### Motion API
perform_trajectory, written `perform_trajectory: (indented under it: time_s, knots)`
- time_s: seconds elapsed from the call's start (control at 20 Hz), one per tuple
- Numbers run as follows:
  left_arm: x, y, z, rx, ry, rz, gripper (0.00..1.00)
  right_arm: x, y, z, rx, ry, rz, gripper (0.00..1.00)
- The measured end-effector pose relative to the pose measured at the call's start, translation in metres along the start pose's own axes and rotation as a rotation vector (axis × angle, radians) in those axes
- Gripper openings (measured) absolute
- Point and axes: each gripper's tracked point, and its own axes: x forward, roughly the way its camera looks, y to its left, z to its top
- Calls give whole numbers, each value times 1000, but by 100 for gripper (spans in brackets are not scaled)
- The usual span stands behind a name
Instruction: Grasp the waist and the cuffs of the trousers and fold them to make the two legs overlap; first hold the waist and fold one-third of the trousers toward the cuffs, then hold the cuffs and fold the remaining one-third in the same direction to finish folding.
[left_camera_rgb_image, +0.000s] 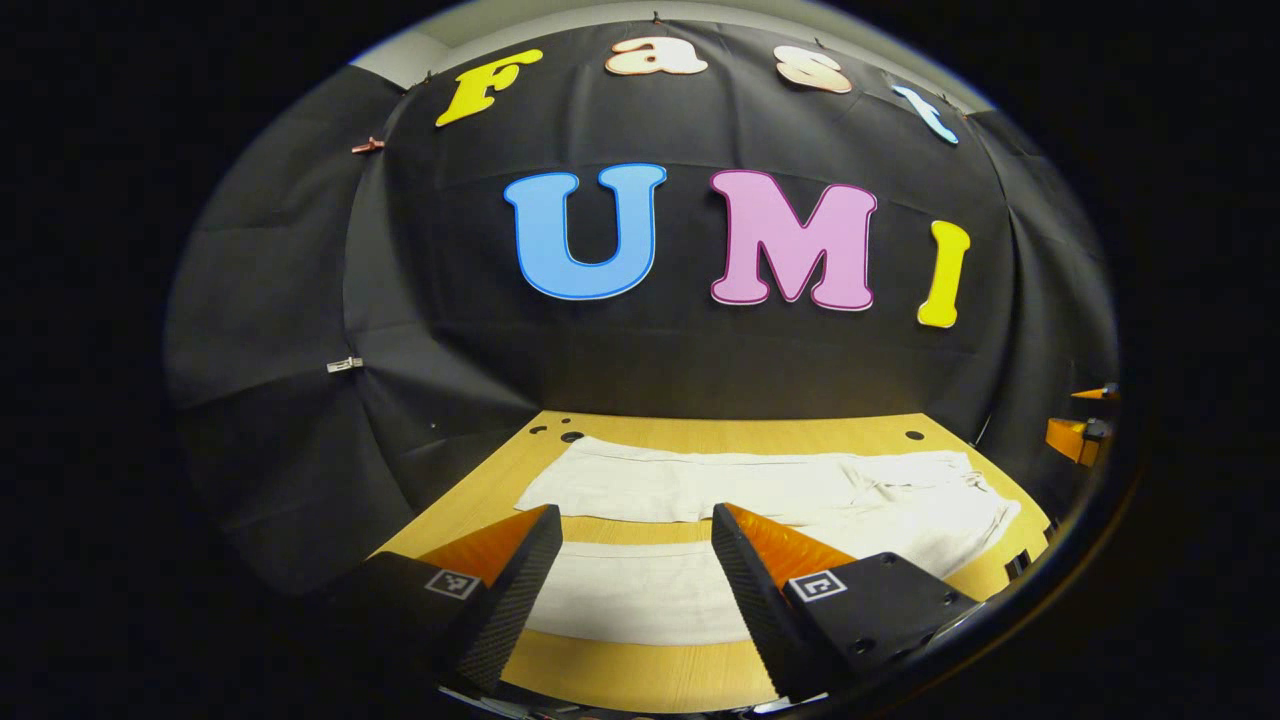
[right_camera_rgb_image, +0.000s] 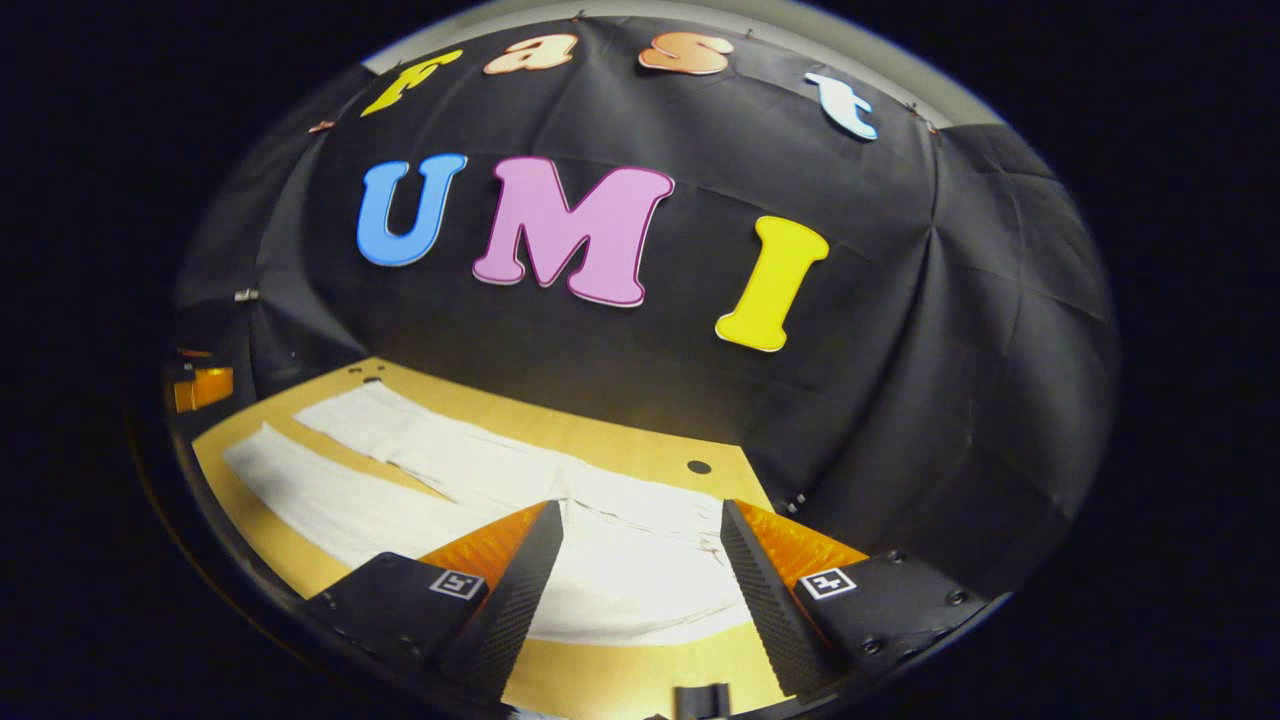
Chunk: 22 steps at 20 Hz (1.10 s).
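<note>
In the left gripper view, the left gripper (left_camera_rgb_image: 636, 540) hung above the worktop (left_camera_rgb_image: 620, 670) with its jaws spread wide and nothing between them. The trousers (left_camera_rgb_image: 740, 485) lay flat and spread out on the worktop, the 2 legs side by side and slightly apart, not yet overlapped. The near leg (left_camera_rgb_image: 630, 590) ran just below the fingertips, and the waist (left_camera_rgb_image: 985, 500) sat toward the right edge of this view. The cloth looked pale, thin and lightly creased, so it would probably be light, soft and limp, sagging wherever it was not supported. A pinch on the doubled hem at the cuffs seemed the safest hold at this end.

In the right gripper view, the right gripper (right_camera_rgb_image: 640, 535) was likewise released, jaws wide, hovering over the waist (right_camera_rgb_image: 640, 560) end. The 2 legs (right_camera_rgb_image: 400, 440) stretched away to the left toward the far corner. The waistband, thicker and seamed, looked the firmest place to grip; a shallow pinch on a single layer could slip.
</note>
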Motion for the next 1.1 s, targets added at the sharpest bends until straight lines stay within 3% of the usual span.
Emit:
perform_trajectory:
  time_s: [0.05,0.15,0.55,0.85,1.1]
  knots:
    - [2,0,-3,8,9,13,92,5,-7,-9,-47,17,18,98]
    - [5,-4,-9,1,29,21,96,14,-21,-28,-133,58,58,98]
    - [25,-30,-30,13,81,42,96,39,-59,-112,-511,202,244,98]
    - [33,-32,-49,-8,142,133,96,59,-88,-181,-767,268,395,98]
    - [26,-29,-54,-50,184,190,96,84,-109,-234,-907,348,449,98]
